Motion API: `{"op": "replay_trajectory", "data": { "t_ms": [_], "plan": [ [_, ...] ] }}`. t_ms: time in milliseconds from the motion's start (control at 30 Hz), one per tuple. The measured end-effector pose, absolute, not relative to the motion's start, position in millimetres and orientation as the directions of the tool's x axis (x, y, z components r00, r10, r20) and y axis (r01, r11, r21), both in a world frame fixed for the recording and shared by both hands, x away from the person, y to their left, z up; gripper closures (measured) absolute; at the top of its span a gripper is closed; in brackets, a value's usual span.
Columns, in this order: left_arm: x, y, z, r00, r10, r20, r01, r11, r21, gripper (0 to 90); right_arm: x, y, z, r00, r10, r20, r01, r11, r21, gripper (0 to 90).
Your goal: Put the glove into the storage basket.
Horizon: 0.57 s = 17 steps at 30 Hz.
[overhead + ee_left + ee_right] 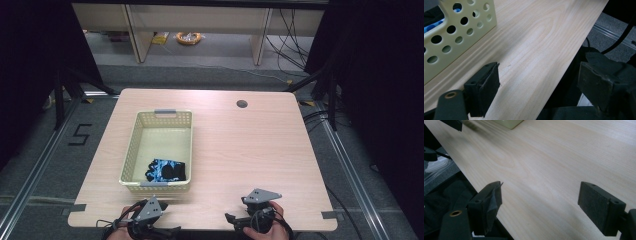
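Observation:
A pale yellow perforated basket [131, 150] stands on the left half of the wooden table [250, 145]. A black and blue glove [167, 170] lies in its near end. My left gripper [170, 231] rests at the table's near edge, just in front of the basket, held by a hand. In the left gripper view it [536, 82] is open, with nothing between the pads, and the basket wall [461, 32] stands close on the left. My right gripper [230, 219] sits at the near edge further right. In the right gripper view it [540, 200] is open over bare wood.
A round cable hole [242, 104] is at the table's far right. Dark curtains and metal floor rails flank the table. A corner of the basket [509, 123] shows at the top of the right gripper view. Cables lie on the floor behind.

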<state>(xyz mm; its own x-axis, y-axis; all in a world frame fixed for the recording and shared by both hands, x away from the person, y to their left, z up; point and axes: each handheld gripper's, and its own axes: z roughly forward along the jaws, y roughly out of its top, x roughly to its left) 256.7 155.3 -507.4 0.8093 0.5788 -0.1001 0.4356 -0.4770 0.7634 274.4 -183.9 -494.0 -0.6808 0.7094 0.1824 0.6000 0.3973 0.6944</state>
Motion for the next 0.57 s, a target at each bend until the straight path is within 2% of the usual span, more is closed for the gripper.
{"op": "replay_trajectory", "data": {
  "t_ms": [67,200,300,367,567],
  "plan": [
    [257.5,157.5,-506.8,0.821,0.567,-0.069,0.413,-0.507,0.756,17.0,272.2,-183.9,-494.6,-0.677,0.714,0.178,0.603,0.399,0.691,20.0],
    [256.2,156.6,-508.5,0.812,0.578,-0.079,0.421,-0.488,0.764,16.9,273.4,-184.6,-497.0,-0.712,0.680,0.175,0.581,0.430,0.692,20.0],
    [256.5,157.2,-508.3,0.815,0.574,-0.077,0.420,-0.494,0.762,17.0,271.2,-183.6,-497.0,-0.685,0.709,0.167,0.594,0.412,0.691,20.0],
    [258.0,158.9,-507.8,0.821,0.568,-0.051,0.407,-0.521,0.750,17.0,273.3,-184.7,-497.7,-0.707,0.690,0.157,0.574,0.431,0.696,20.0],
    [257.6,158.4,-508.9,0.808,0.585,-0.070,0.431,-0.506,0.747,17.0,273.3,-184.4,-499.0,-0.696,0.702,0.151,0.578,0.422,0.698,20.0]
  ]
}}
